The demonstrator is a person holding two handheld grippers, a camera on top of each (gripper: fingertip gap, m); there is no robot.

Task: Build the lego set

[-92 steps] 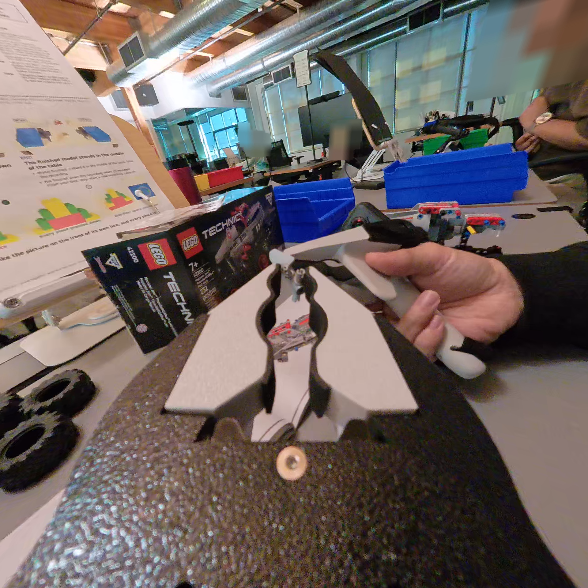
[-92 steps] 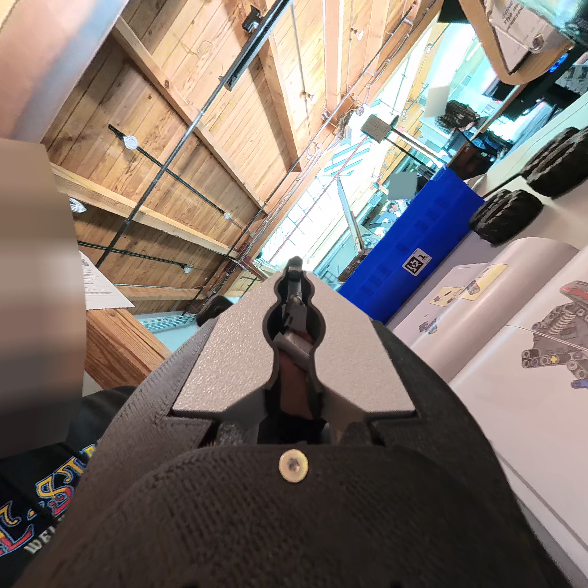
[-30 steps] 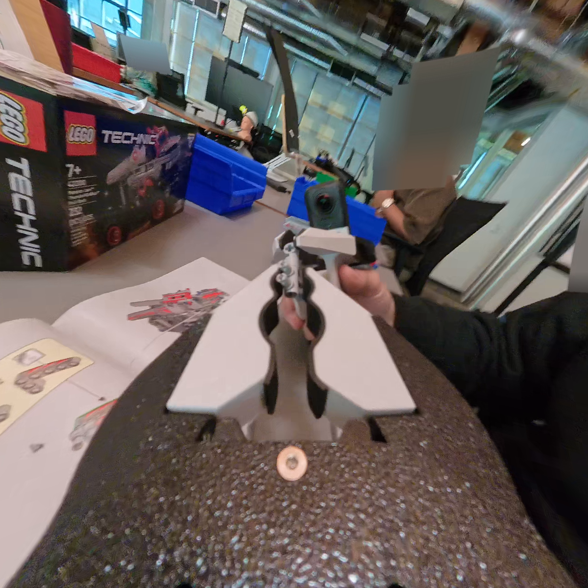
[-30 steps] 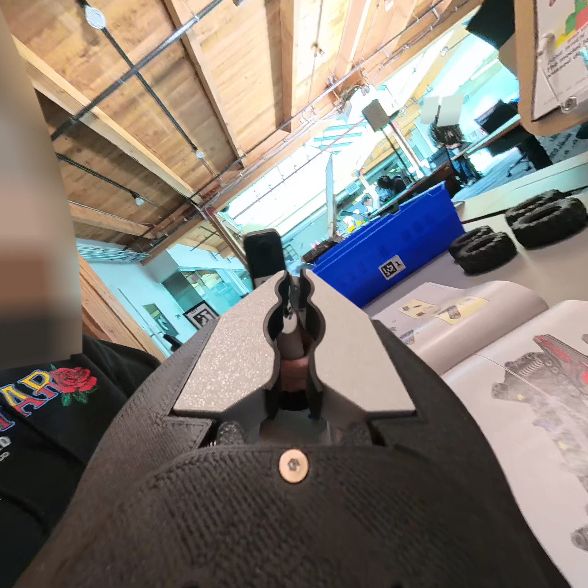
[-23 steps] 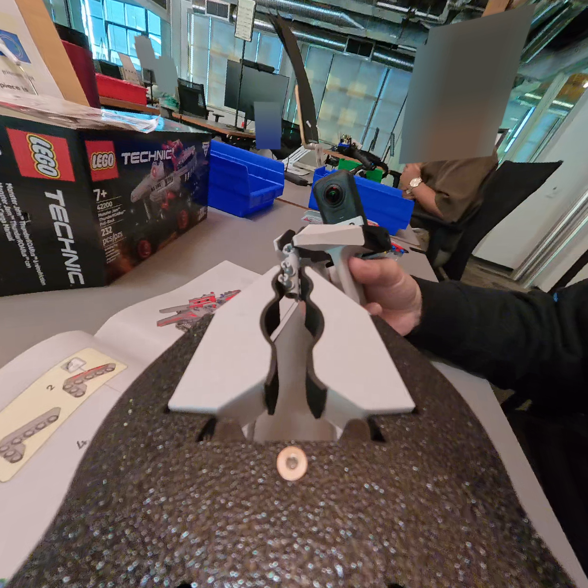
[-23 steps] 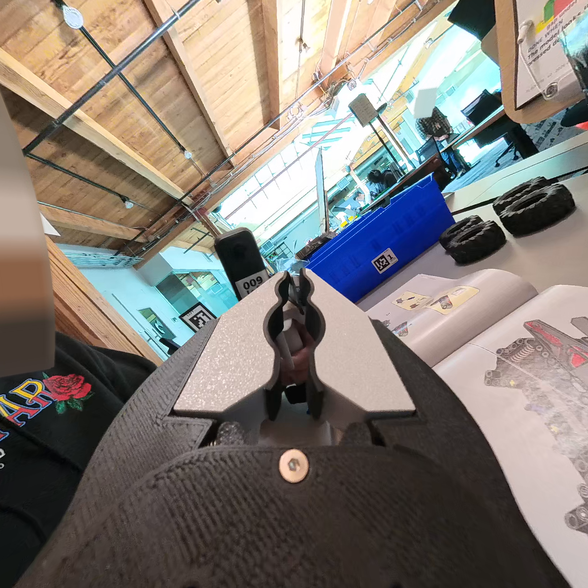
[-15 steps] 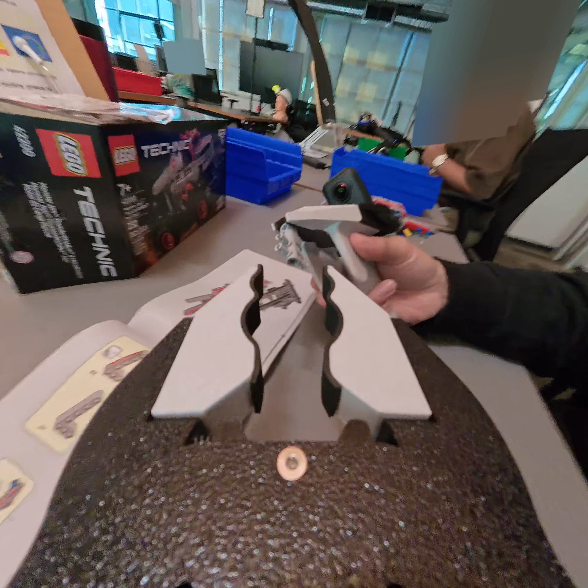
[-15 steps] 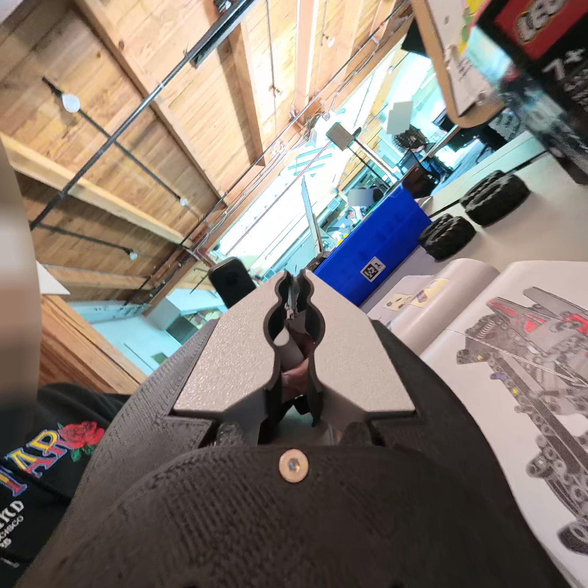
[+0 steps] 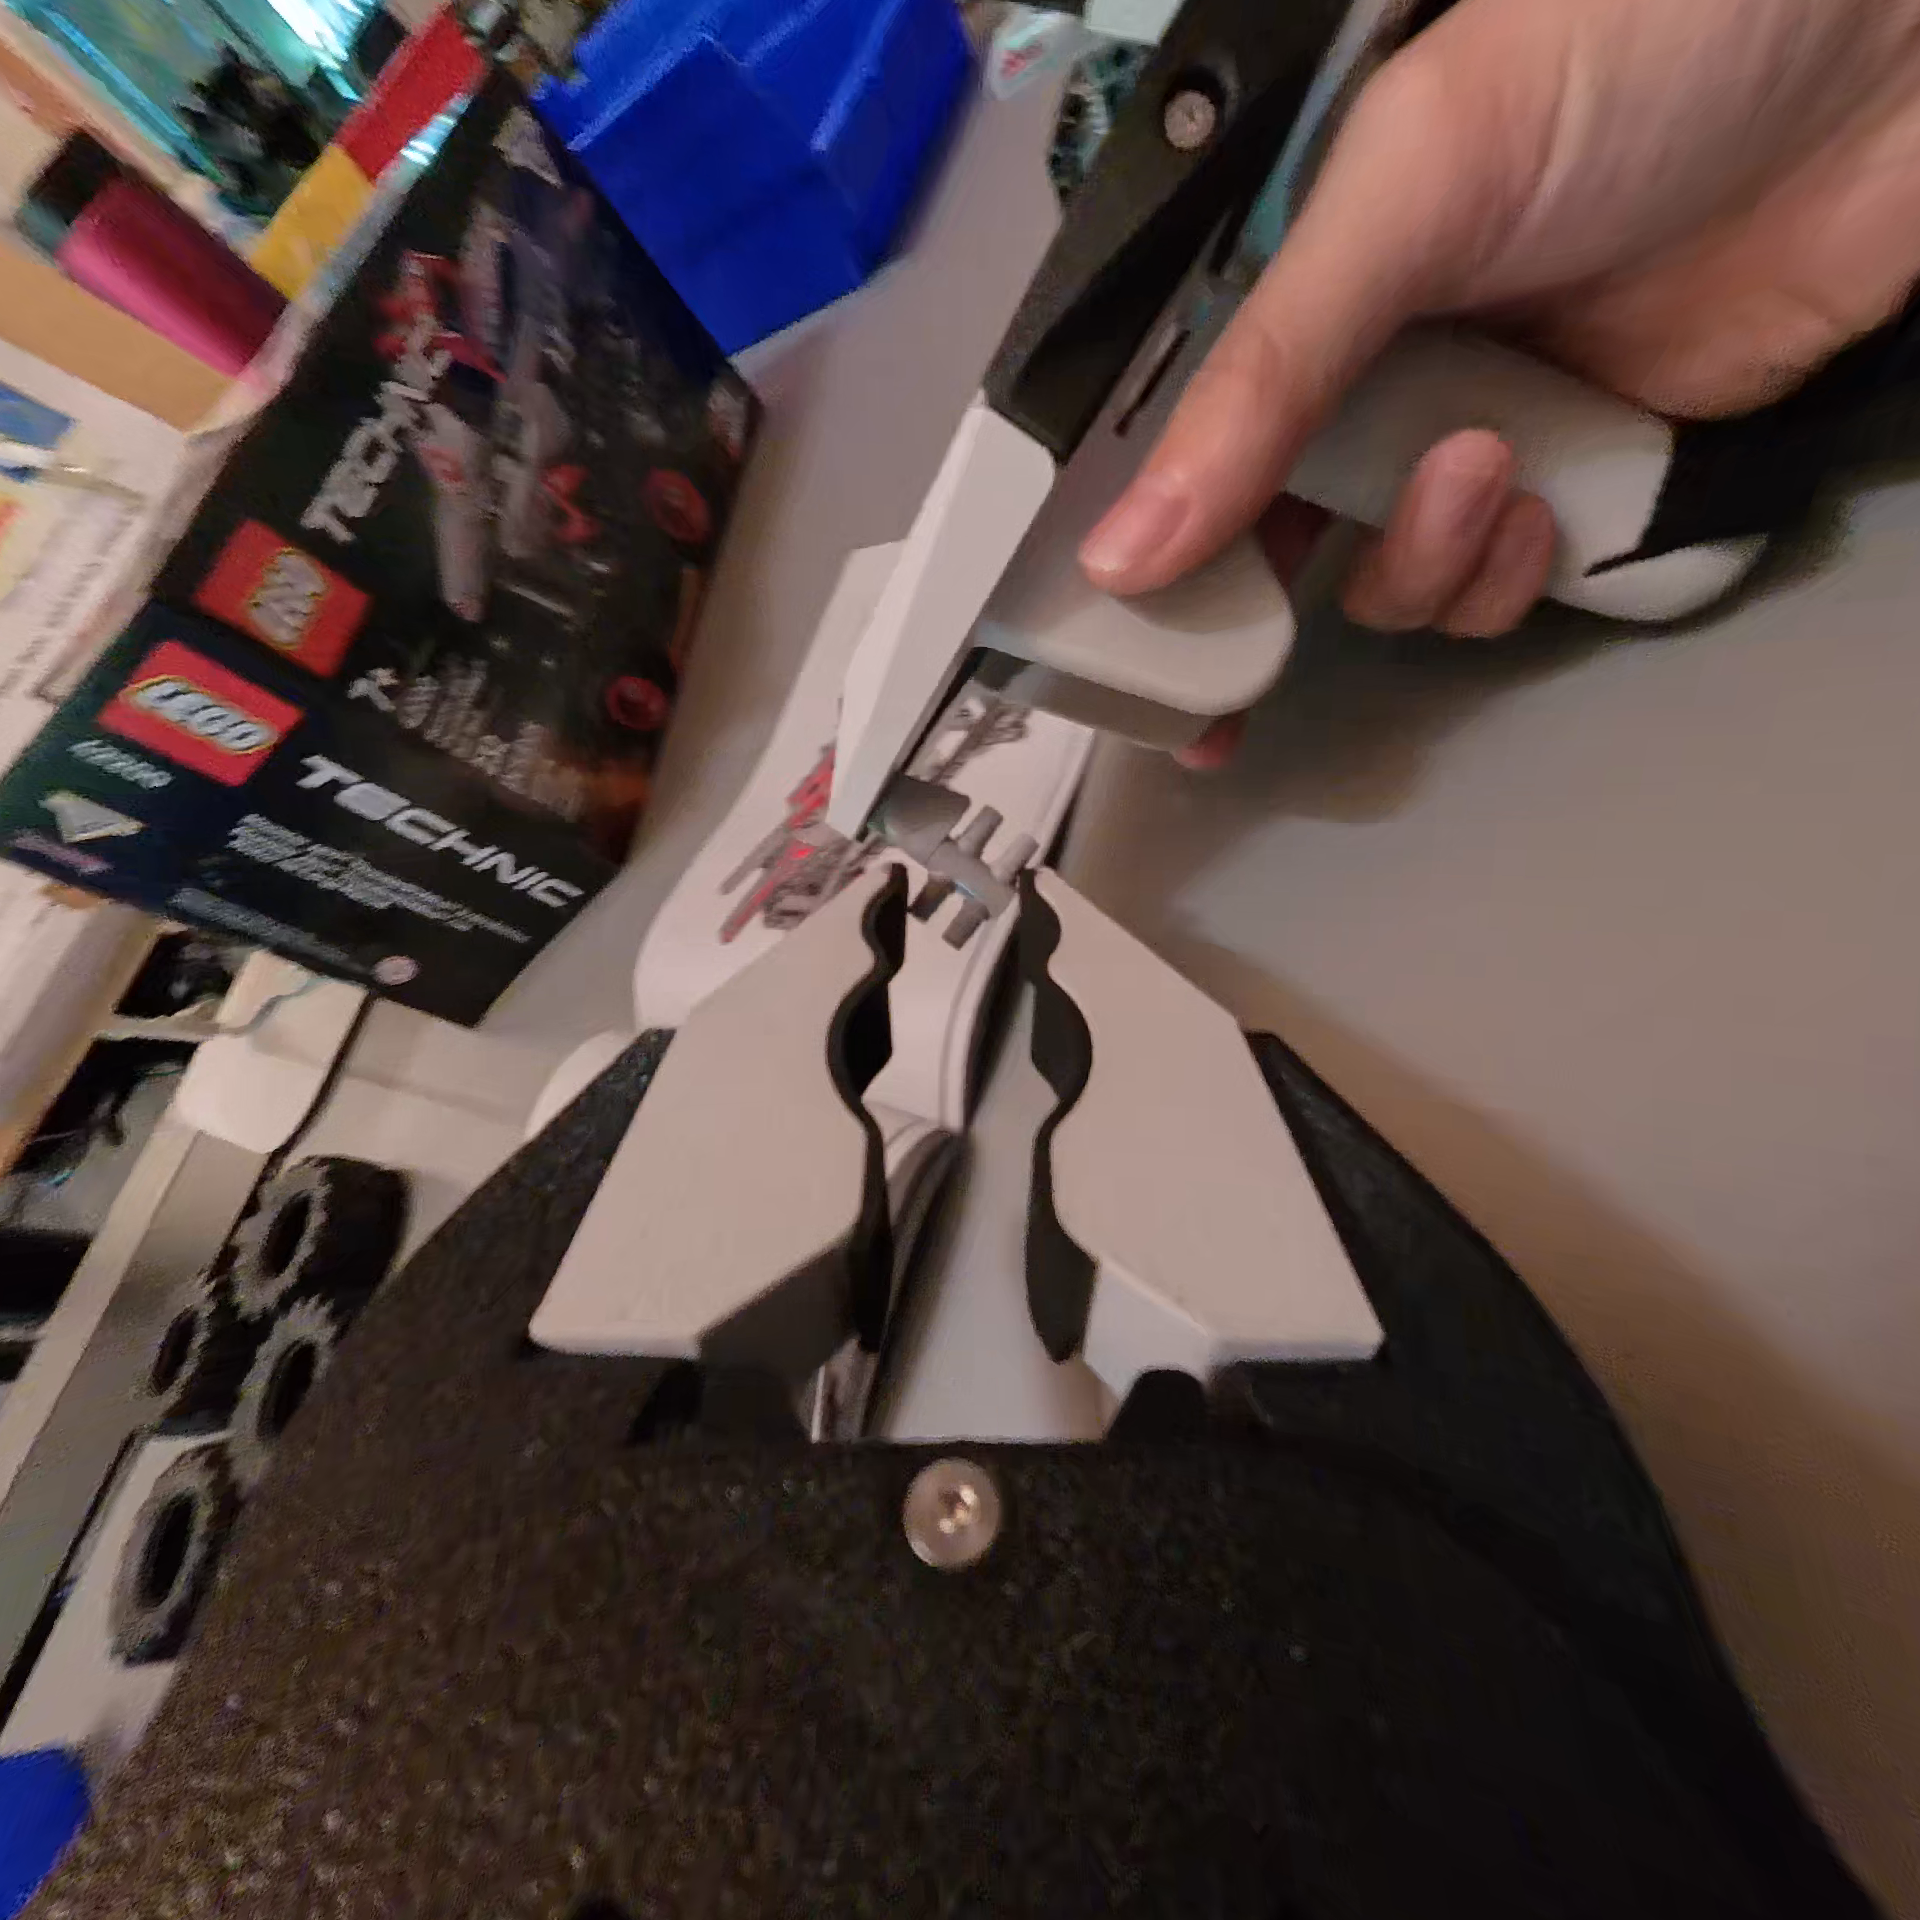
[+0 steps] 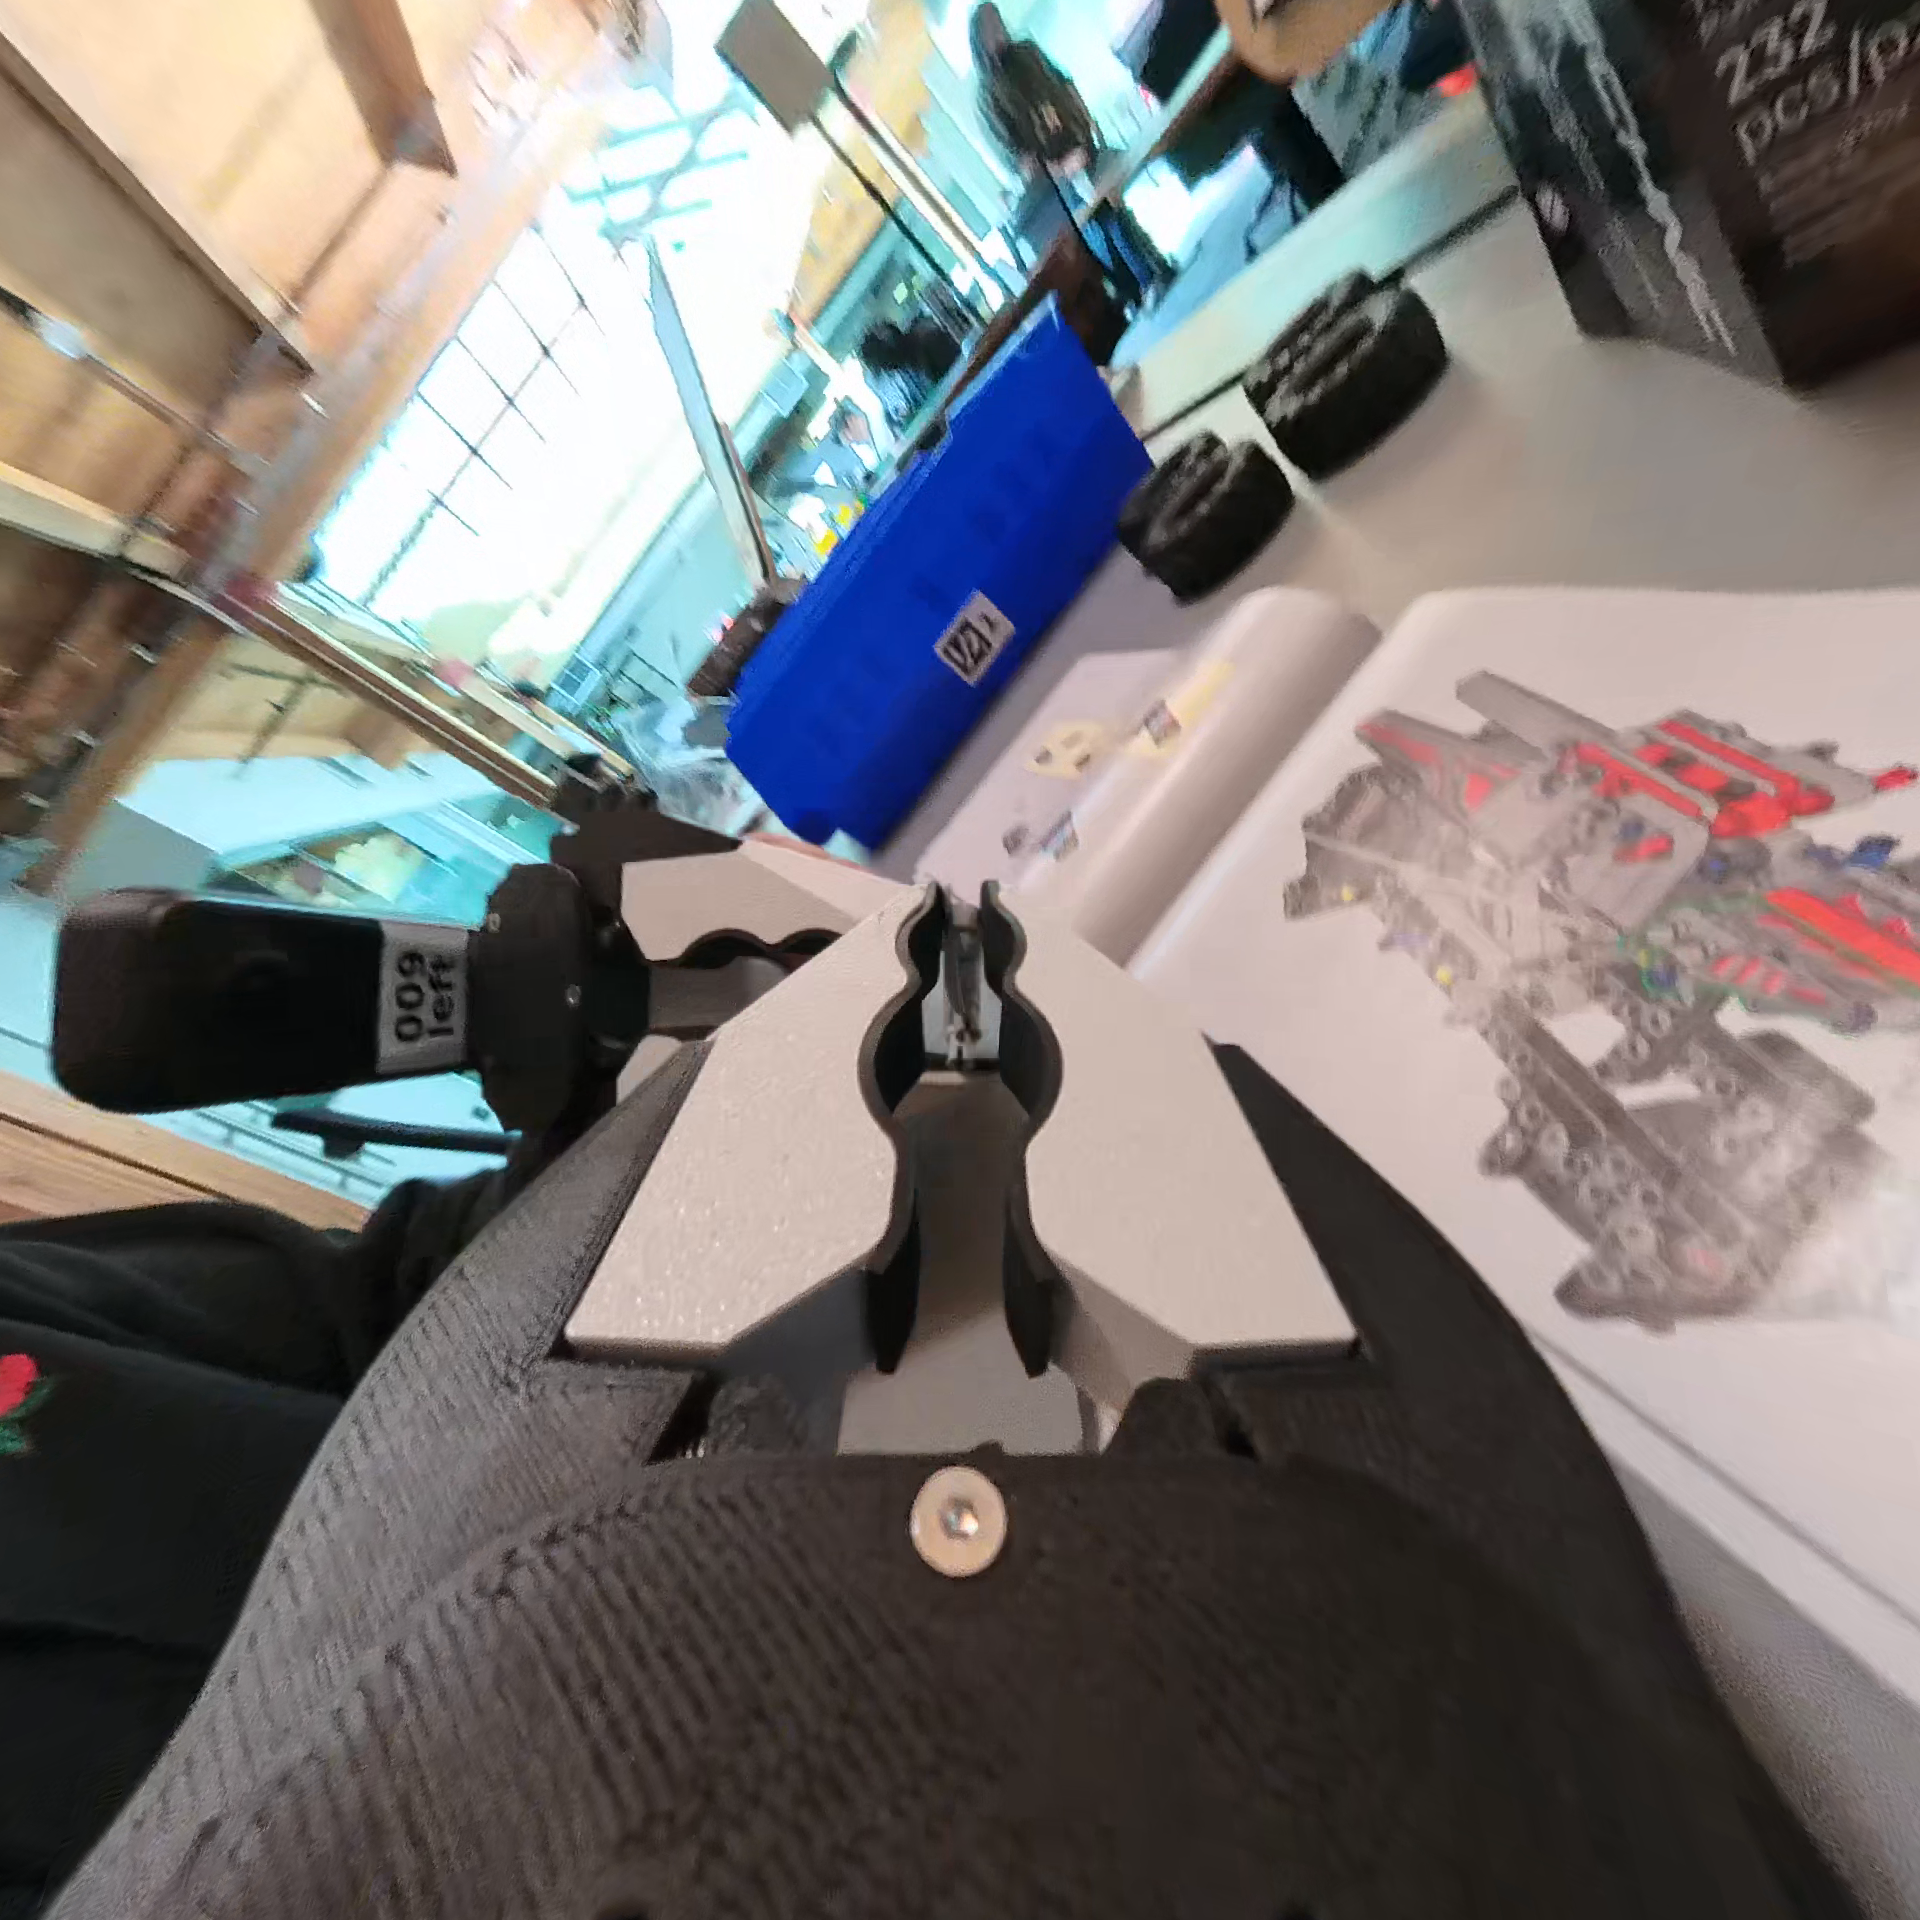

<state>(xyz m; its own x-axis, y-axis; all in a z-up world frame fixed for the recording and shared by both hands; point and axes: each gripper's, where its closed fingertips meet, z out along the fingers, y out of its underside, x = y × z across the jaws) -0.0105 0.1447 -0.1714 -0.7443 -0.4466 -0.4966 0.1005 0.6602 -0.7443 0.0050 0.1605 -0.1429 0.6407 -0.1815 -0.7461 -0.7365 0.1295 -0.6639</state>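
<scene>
My right gripper (image 10: pixel 964 899) is shut on a small grey lego connector with pins (image 10: pixel 966 982). In the left wrist view the right gripper (image 9: pixel 878 816) comes in from the upper right in a person's hand and holds that connector (image 9: pixel 951 842) by one end. My left gripper (image 9: pixel 958 894) is open, and the connector's pins sit just between its fingertips without being clamped. The left gripper (image 10: pixel 821 935) also shows at the left of the right wrist view, its tips hidden behind my right finger.
An open instruction booklet (image 10: pixel 1558 935) lies on the grey table under both grippers. The black lego box (image 9: pixel 416 520) stands behind it. Black tyres (image 9: pixel 301 1247) lie at the left and show in the right wrist view (image 10: pixel 1340 374). A blue bin (image 10: pixel 935 644) stands beyond them. The tips of both grippers are at nearly the same place.
My left gripper opened and let go of the connector, which stays in the right gripper. Both grippers have tilted down toward the booklet, and the left fingertips have come up around the pins.
</scene>
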